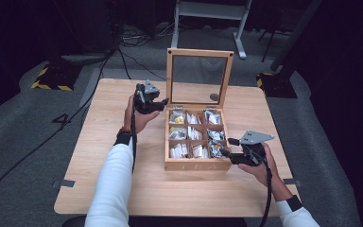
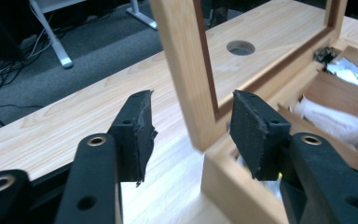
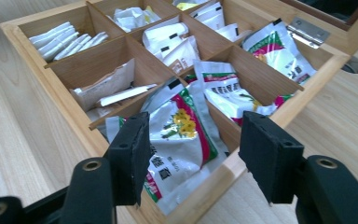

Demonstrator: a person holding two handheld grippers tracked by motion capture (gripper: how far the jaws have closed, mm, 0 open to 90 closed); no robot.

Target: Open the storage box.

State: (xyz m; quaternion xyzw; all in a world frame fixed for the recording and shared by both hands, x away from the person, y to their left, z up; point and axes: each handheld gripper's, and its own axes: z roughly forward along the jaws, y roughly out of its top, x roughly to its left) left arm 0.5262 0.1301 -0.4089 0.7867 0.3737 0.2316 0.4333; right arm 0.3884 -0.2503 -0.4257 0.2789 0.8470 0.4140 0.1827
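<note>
A wooden tea box (image 1: pixel 196 165) with a grid of compartments stands open on the table, its glass-paned lid (image 1: pixel 170 75) upright at the back. Paper and foil sachets fill the compartments. My left gripper (image 1: pixel 163 101) is at the lid's left edge. In the left gripper view it (image 2: pixel 193 126) is open, its pads on either side of the lid's wooden frame (image 2: pixel 186 70) without pressing on it. My right gripper (image 1: pixel 227 146) is at the box's front right corner. It (image 3: pixel 196 140) is open above a silver sachet (image 3: pixel 182 135) with a yellow flower print that lies in the near corner compartment.
A round hole (image 1: pixel 214 97) is cut in the table behind the lid. The light wood table (image 1: pixel 179 194) has bare room left and in front of the box. Beyond the table are a grey floor, cables and a white desk frame (image 1: pixel 208 9).
</note>
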